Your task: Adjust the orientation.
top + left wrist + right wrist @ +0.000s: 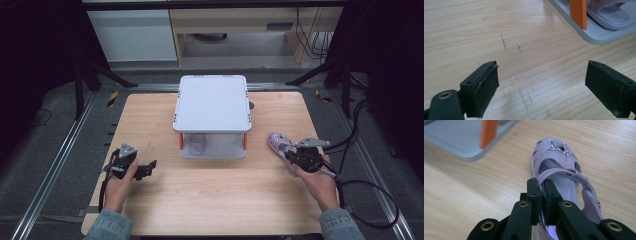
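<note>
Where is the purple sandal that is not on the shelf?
In the high view the purple sandal lies on the table's right side, beside the grey shelf, clamped in the right gripper.

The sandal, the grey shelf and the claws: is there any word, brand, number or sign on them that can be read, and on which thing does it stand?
No readable text on any of them.
Sandal: a glittering star decoration on the toe, no letters.
Grey shelf: plain top, orange posts, no label.
Right claw, shut on the sandal's side: bare black parts.
Left claw, open over the table: no marking; the table bears only scuff marks.
</note>
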{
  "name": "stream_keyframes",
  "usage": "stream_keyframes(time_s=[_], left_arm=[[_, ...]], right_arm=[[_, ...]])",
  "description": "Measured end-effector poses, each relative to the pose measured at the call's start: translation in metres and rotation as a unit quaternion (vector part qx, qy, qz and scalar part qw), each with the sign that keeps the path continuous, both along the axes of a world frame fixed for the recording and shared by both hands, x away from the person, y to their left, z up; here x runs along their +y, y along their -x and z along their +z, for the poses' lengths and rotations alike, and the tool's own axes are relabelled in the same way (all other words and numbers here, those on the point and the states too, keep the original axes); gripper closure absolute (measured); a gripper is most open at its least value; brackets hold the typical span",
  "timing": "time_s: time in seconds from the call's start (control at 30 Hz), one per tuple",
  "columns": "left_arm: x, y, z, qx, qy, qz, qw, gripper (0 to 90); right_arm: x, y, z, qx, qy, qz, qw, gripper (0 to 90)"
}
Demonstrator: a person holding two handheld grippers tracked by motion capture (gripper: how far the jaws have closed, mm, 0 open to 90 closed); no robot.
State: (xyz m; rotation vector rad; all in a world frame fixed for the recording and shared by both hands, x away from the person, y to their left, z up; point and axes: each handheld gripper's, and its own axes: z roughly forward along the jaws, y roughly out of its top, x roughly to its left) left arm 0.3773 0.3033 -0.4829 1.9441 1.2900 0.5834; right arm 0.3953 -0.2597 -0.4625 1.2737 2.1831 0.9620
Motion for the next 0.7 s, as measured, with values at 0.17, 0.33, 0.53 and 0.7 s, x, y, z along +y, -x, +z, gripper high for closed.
stream_keyframes(time_s=[0.17,0.33,0.53,0.7], left_arm=[[0.002,0.0,0.0,0.001,0.0,0.005,1.0,10.5],[0.004,-0.001,0.0,0.001,0.001,0.008,1.0,10.5],[0.003,-0.001,-0.001,0.003,0.002,0.007,1.0,10.5],[0.004,-0.001,-0.001,0.005,0.003,0.008,0.9999,10.5]], right_arm=[[0.011,0.026,0.011,-0.014,-0.013,0.035,0.9992,85.7],[0.028,0.051,0.017,-0.018,-0.03,0.07,0.9969,85.6],[0.062,0.074,0.015,-0.017,-0.033,0.115,0.9927,85.4],[0.092,0.083,0.009,-0.01,-0.031,0.146,0.9888,85.2]])
